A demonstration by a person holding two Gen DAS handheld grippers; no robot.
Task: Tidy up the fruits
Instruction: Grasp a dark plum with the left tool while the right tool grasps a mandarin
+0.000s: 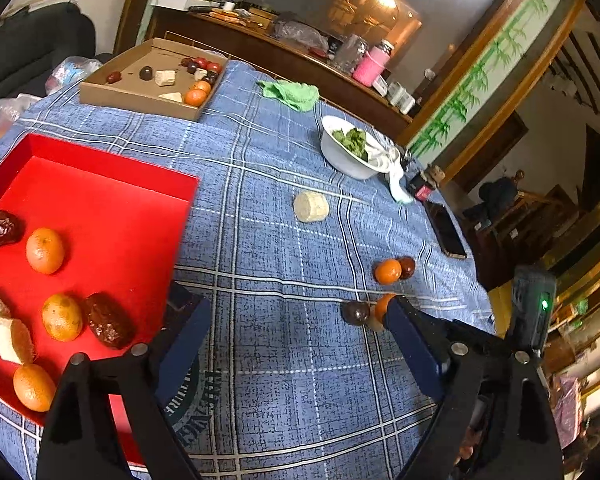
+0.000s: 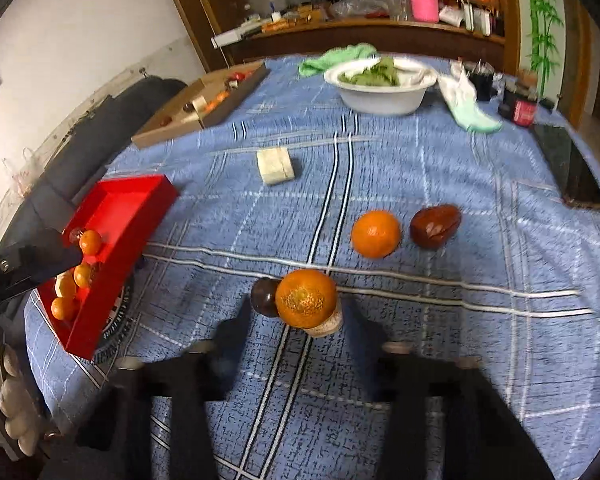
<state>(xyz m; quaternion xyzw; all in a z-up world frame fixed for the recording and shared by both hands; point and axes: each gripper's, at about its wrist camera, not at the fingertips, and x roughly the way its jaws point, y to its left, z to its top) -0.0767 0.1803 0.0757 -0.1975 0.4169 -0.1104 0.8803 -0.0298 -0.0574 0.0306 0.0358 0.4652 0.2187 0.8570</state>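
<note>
In the left wrist view my left gripper (image 1: 294, 316) stands open over bare cloth, beside the red tray (image 1: 100, 200), which holds several oranges, dates and pale pieces. Its right finger partly hides an orange (image 1: 383, 305) lying next to a dark date (image 1: 356, 313). In the blurred right wrist view my right gripper (image 2: 300, 314) flanks that orange (image 2: 306, 298), which lies against a pale piece (image 2: 324, 327) and the date (image 2: 263, 297). I see cloth between the pads and the orange. Farther off lie a second orange (image 2: 376, 234), a brown date (image 2: 434, 226) and a pale chunk (image 2: 276, 166).
A cardboard box (image 1: 140, 96) with more fruit sits at the far left of the table. Farther back are a white bowl of greens (image 2: 380, 92), a green cloth (image 1: 290, 94) and a phone (image 1: 446, 230) near the right edge. A hand shows at the lower left of the right wrist view.
</note>
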